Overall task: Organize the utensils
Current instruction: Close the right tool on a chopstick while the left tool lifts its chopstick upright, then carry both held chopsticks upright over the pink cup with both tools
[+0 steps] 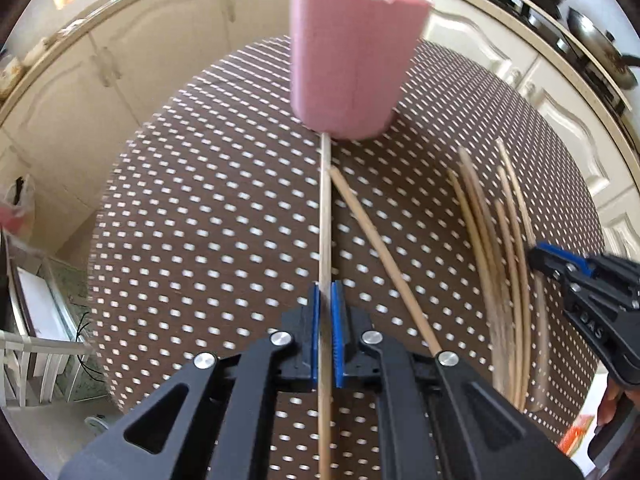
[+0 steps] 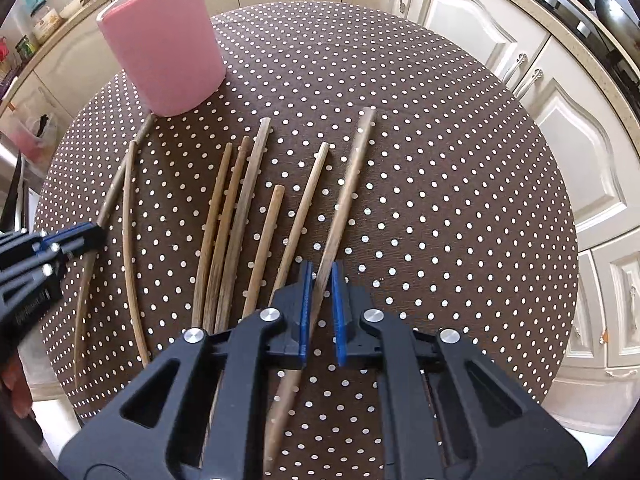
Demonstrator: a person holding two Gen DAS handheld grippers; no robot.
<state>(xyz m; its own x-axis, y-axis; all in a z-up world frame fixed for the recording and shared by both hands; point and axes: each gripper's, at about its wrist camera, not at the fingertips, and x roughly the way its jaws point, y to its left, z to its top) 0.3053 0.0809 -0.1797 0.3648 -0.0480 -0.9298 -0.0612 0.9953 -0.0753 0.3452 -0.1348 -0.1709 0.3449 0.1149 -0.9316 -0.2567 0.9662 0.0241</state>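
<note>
Chopsticks (image 1: 326, 216) clamped in both my left gripper (image 1: 327, 300) and right gripper (image 2: 320, 280) could clip the pink cup (image 1: 344, 60) and topple it.

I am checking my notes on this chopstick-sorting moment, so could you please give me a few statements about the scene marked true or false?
1. The left gripper is closed on a chopstick. True.
2. The pink holder lies tipped on its side. False: it stands upright on the dotted tablecloth.
3. The right gripper has a chopstick between its blue pads. True.
4. The pink holder is empty. False: chopstick ends stick up out of its top.
5. All chopsticks are already put away. False: several loose chopsticks lie on the tablecloth.
</note>
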